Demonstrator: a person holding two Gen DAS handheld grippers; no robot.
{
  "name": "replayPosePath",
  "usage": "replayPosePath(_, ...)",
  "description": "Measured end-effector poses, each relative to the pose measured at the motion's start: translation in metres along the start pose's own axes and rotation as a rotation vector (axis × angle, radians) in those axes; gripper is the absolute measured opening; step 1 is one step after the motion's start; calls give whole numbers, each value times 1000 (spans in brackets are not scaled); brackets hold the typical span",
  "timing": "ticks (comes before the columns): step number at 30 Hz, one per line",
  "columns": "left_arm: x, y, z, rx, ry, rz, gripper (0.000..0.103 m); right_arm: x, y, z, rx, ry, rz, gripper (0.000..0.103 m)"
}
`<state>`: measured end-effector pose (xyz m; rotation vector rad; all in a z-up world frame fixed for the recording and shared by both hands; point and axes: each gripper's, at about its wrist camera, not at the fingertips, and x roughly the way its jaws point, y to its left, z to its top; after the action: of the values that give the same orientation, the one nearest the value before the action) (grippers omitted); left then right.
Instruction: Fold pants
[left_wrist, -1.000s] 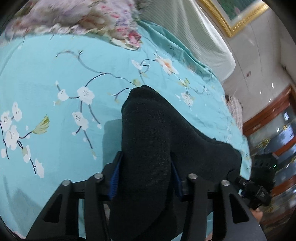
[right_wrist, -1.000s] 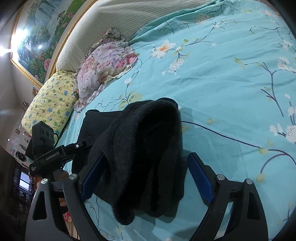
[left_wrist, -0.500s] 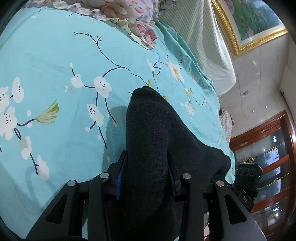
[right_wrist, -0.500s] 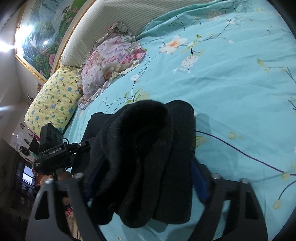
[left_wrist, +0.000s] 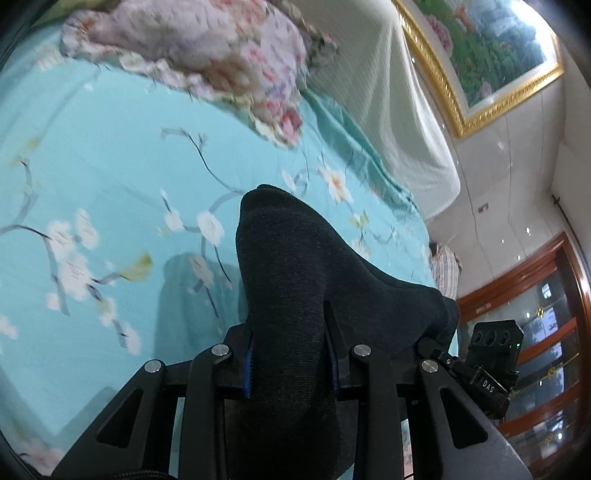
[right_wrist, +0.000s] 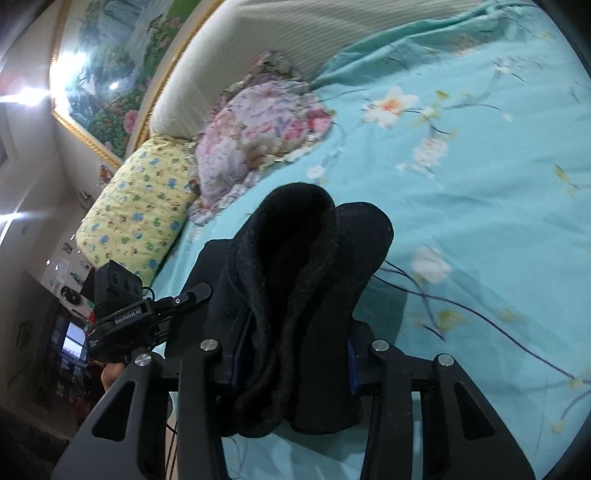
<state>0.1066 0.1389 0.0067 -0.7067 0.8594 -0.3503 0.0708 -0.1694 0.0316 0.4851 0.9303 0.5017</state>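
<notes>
Black knit pants (left_wrist: 295, 280) are held up over the turquoise floral bedspread (left_wrist: 110, 177). My left gripper (left_wrist: 290, 362) is shut on a bunched fold of them, which stands up between its jaws and stretches right toward the other gripper (left_wrist: 491, 365). In the right wrist view my right gripper (right_wrist: 291, 362) is shut on a thick doubled fold of the pants (right_wrist: 303, 280). The fabric runs left toward the left gripper (right_wrist: 122, 317). The cloth hides both sets of fingertips.
A pink floral pillow (right_wrist: 258, 136) and a yellow patterned pillow (right_wrist: 140, 214) lie at the head of the bed below a cream headboard (right_wrist: 295, 40) and a gold-framed painting (left_wrist: 487, 55). A wooden cabinet (left_wrist: 535, 332) stands beyond the bed's far edge.
My right gripper has closed from open onto the pants fold. Both grippers have lifted and moved toward the pillows, carrying the pants; the left has stayed shut.
</notes>
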Motion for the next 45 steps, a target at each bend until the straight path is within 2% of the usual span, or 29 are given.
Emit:
replayPosePath(8,-56,18,19,-7,-113,79,29,36,42,26,-90,33,64,42)
replayPosePath(16,-92,56,33,-80,-178,158,29,99,75,50,-163,115,121,42)
replayPosePath(27,-88,83,55,-97,-224,249,29,168,91,75,-229,178,131,42)
replayPosePath(35,-74,101,58,-110,-199,283,30,199,86,82,-252,221,112,43)
replayPosePath(40,-67,113,54,-127,-184,290,37,206,78,81,-243,229,101,53)
replayPosePath(45,-67,112,53,-102,-193,340,56,212,69,80,-244,223,69,64)
